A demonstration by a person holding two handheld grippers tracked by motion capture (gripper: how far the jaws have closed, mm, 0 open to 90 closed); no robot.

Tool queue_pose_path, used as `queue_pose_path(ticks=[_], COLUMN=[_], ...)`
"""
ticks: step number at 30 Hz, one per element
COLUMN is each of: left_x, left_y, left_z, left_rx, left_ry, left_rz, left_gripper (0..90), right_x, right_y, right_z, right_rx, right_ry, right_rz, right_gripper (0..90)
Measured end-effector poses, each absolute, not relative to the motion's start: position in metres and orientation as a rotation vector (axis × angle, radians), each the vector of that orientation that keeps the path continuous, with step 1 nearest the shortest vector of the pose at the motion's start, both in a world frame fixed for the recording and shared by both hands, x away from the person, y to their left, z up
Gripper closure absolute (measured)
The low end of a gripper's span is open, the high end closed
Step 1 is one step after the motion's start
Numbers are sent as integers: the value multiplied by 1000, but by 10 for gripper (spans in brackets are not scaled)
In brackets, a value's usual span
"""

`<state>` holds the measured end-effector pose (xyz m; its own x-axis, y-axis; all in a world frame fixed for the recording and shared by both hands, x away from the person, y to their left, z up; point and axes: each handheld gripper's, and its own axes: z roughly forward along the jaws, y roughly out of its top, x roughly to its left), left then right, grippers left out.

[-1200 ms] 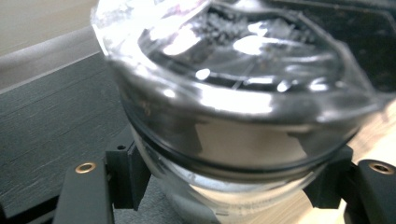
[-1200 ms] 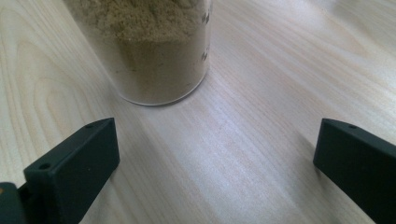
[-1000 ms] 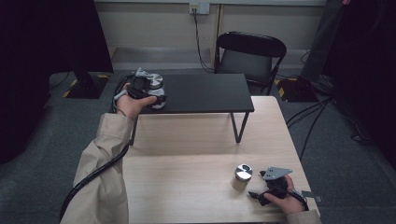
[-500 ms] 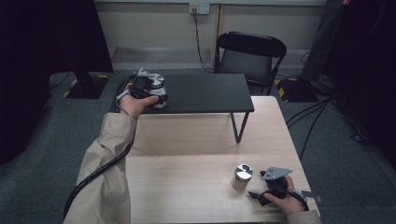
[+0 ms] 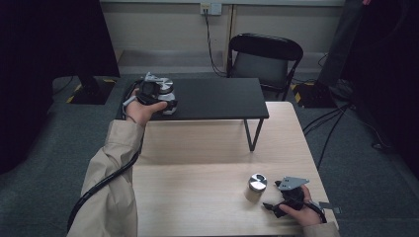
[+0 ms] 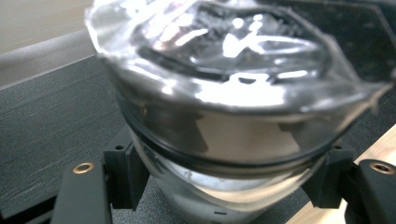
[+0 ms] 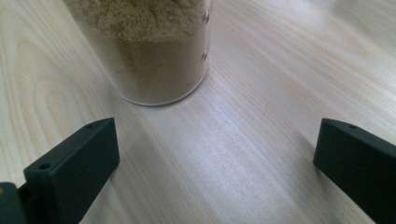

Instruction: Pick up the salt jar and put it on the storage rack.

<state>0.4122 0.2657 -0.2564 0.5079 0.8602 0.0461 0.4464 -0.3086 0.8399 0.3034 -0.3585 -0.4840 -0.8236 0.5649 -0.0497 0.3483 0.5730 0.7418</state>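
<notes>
The light wooden table (image 5: 207, 197) fills the near part of the high view, and a low black shelf (image 5: 217, 98) stands across its far edge on thin legs, with a dark folding chair (image 5: 264, 57) behind it on the grey floor. On the left end of that shelf sits a glass jar (image 6: 224, 140) with a shiny lid, and the left gripper (image 5: 150, 94) holds it: in the left gripper view the black jaws sit closed against both sides of the jar's lower body, while its base seems to rest on the dark shelf top, though I cannot tell whether it bears its full weight there. A second jar (image 5: 256, 186), metal-capped and filled with tan powder, stands upright on the wooden table near the front right. The right gripper (image 5: 276, 206) lies low just beside it, and in the right gripper view its jaws are spread wide with bare wood between them and the powder jar (image 7: 149, 51) ahead and to one side, untouched. By my reading, the work is moving jars onto the shelf: the first is at its place but not yet let go, and the powder jar has yet to be gripped and carried over.
</notes>
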Motion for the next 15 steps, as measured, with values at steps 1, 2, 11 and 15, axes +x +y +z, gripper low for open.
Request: queue_pose_path(ticks=[1,2,11,15], left_x=[412,412,407,403], left_y=[266,267,271,270], left_z=[-256,-256,-256,-255], left_rx=[1934,1932,1924,1943], left_ry=[1071,1070,1088,1078], left_rz=[640,639,608,629], left_gripper=[283,279,104,60], right_x=[303,303,303,303], right_y=[-359,-359,-359,-359], right_z=[-484,-484,-484,-484], right_rx=[752,753,752,753], right_ry=[2526,2526,2526,2527], right_rz=[1101,1101,1100,1100], right_gripper=[0,0,0,0])
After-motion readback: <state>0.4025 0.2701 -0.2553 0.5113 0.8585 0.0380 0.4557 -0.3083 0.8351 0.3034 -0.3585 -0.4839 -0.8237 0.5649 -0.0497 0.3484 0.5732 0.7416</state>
